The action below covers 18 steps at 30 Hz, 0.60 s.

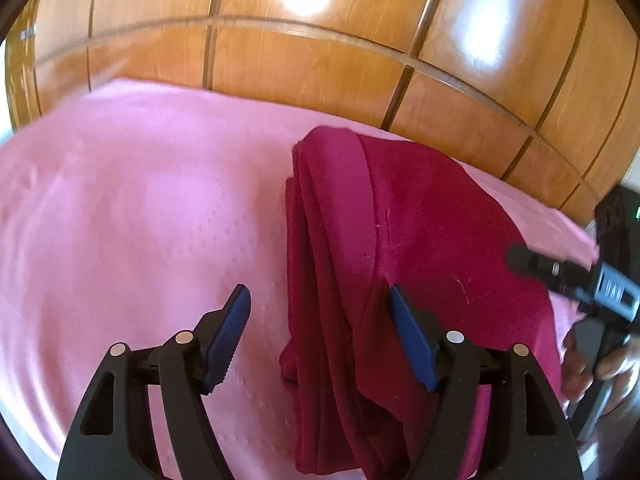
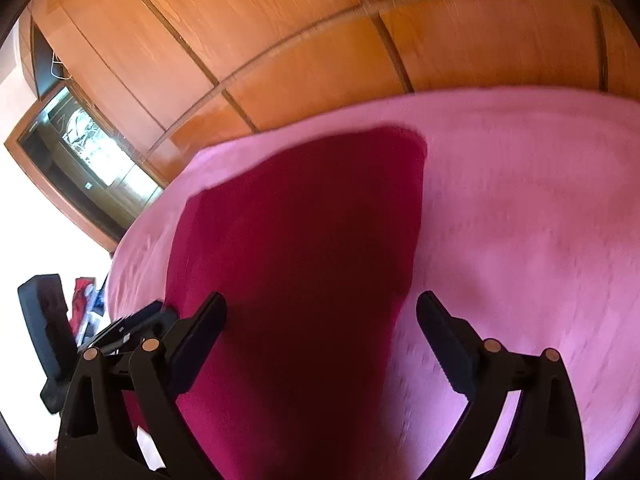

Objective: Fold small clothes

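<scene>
The left wrist view shows the folded maroon garment (image 1: 400, 240) lying on the pink sheet (image 1: 140, 200), its layered left edge visible. The left gripper (image 1: 320, 320) stands with fingers wide, holding nothing. The right wrist view, blurred, shows the right gripper (image 2: 320, 328), fingers wide above the garment, and a black chair (image 2: 44, 320).
</scene>
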{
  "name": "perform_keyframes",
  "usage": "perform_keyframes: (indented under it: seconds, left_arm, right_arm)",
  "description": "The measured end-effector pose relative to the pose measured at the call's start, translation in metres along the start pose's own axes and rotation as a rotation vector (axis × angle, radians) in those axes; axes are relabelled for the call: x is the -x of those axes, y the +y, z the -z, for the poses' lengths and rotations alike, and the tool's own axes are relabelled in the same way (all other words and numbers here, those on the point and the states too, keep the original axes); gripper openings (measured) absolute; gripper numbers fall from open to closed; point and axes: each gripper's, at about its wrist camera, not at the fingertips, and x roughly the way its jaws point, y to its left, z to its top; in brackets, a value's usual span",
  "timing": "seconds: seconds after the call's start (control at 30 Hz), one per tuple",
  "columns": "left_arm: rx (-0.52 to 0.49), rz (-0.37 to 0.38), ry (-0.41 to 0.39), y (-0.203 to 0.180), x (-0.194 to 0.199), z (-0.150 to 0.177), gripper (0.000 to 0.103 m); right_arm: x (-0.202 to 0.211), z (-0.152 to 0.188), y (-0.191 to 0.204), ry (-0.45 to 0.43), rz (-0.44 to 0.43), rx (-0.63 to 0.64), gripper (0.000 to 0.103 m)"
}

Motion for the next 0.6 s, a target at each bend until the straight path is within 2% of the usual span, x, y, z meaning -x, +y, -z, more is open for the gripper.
perform_keyframes:
  seconds: [0.13, 0.23, 0.27, 0.33, 0.47, 0.6]
  left_arm:
    - [0.119, 0.175, 0.050, 0.022, -0.014, 0.003, 0.070]
    - [0.240, 0.348, 0.080, 0.040, -0.027, 0.008, 0.057]
    - [0.253, 0.374, 0.077, 0.042, -0.028, 0.010, 0.049]
    - [0.286, 0.445, 0.074, 0.047, -0.028, 0.012, 0.038]
    - [0.275, 0.484, 0.044, 0.045, -0.014, 0.012, 0.032]
    - [0.283, 0.496, -0.028, 0.047, 0.022, 0.011, 0.031]
  right_arm:
    - [-0.005, 0.006, -0.012, 0.023, -0.101, -0.064, 0.096]
    - [-0.010, 0.005, -0.012, 0.044, -0.153, -0.071, 0.082]
    - [-0.011, 0.004, -0.010, 0.048, -0.157, -0.062, 0.075]
    - [-0.010, 0.002, -0.006, 0.049, -0.164, -0.053, 0.066]
    - [0.003, -0.002, 0.008, 0.027, -0.203, -0.017, 0.046]
    - [0.010, -0.011, 0.041, 0.021, -0.262, 0.057, 0.044]
